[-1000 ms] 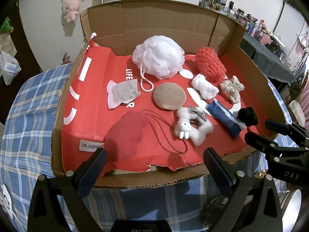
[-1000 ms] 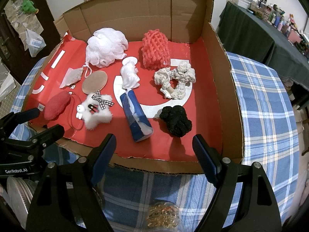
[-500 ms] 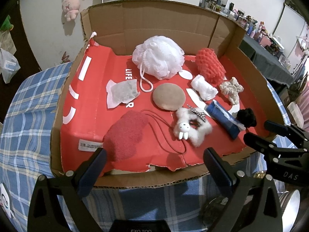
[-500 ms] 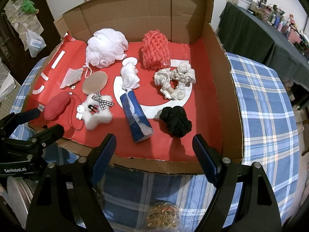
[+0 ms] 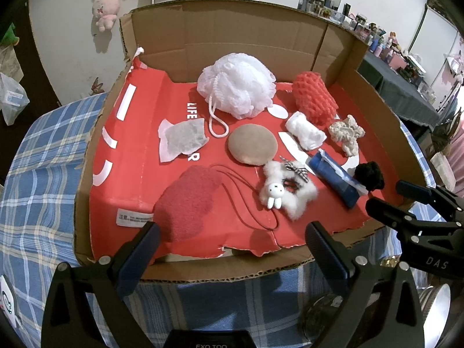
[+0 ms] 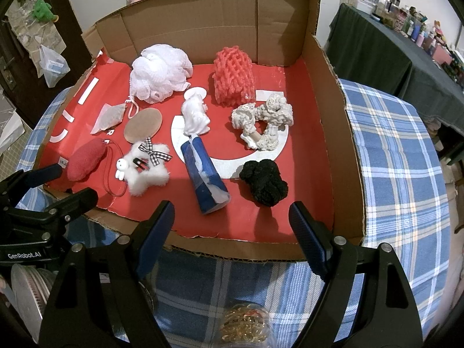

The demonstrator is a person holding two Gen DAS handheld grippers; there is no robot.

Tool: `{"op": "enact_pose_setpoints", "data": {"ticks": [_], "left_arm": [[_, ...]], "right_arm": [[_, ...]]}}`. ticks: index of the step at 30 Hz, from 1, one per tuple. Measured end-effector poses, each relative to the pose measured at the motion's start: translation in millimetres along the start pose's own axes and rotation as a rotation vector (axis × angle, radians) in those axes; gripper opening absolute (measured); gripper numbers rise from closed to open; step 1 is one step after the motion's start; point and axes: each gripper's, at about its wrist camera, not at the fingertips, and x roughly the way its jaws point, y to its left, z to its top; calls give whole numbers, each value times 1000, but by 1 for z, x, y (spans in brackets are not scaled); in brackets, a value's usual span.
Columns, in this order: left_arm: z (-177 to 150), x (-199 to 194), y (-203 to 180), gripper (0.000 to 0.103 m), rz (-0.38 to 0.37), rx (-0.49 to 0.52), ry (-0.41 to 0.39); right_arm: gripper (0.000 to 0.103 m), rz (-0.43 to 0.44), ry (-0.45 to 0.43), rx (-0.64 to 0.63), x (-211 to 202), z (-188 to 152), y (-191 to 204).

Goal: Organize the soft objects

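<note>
A cardboard box point(image 5: 220, 40) point(image 6: 348, 156) with a red floor holds several soft things: a white mesh pouf point(image 5: 236, 85) point(image 6: 161, 74), a coral net sponge point(image 5: 314, 101) point(image 6: 233, 76), a red plush pouch point(image 5: 185, 201) point(image 6: 85, 159), a tan round pad point(image 5: 251, 144) point(image 6: 143, 124), a white fluffy bunny clip point(image 5: 287, 194) point(image 6: 145, 168), a blue tissue pack point(image 5: 336, 181) point(image 6: 204, 178), a black scrunchie point(image 5: 369, 175) point(image 6: 265, 181) and a cream scrunchie point(image 5: 346, 132) point(image 6: 264, 120). My left gripper point(image 5: 232, 248) point(image 6: 55, 184) and right gripper point(image 6: 232, 232) point(image 5: 391, 195) hover open at the box's near edge, holding nothing.
The box lies on a blue plaid tablecloth point(image 5: 37, 191) point(image 6: 400, 174). A white sachet point(image 5: 182, 139) and a white rolled cloth point(image 6: 195, 114) also lie inside. A jar of rubber bands point(image 6: 245, 326) stands under the right gripper. A dark-covered table point(image 6: 385, 58) with bottles is at the right.
</note>
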Motion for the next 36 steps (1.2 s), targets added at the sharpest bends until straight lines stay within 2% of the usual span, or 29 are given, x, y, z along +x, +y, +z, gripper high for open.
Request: {"op": "enact_pose_setpoints", "data": {"ticks": [17, 22, 25, 28, 31, 33, 34, 36], "left_arm": [[0, -2, -2, 102, 15, 1, -7], [2, -14, 0, 102, 28, -6, -35], [2, -34, 5, 102, 7, -38, -85], [-2, -68, 4, 103, 33, -18, -187], [-10, -97, 4, 103, 27, -13, -264], [-21, -117, 4, 103, 16, -22, -314], [-28, -126, 3, 103, 9, -23, -340], [-43, -141, 2, 103, -5, -24, -379]], "right_arm": [[81, 19, -12, -13, -1, 0, 2], [81, 3, -49, -5, -12, 3, 1], [81, 10, -101, 19, -33, 5, -2], [81, 10, -171, 11, -64, 3, 1], [81, 22, -247, -1, -100, -8, 6], [85, 21, -307, -24, -125, -22, 13], [92, 19, -323, -33, -133, -28, 13], [93, 13, -386, -62, -153, -49, 22]]}}
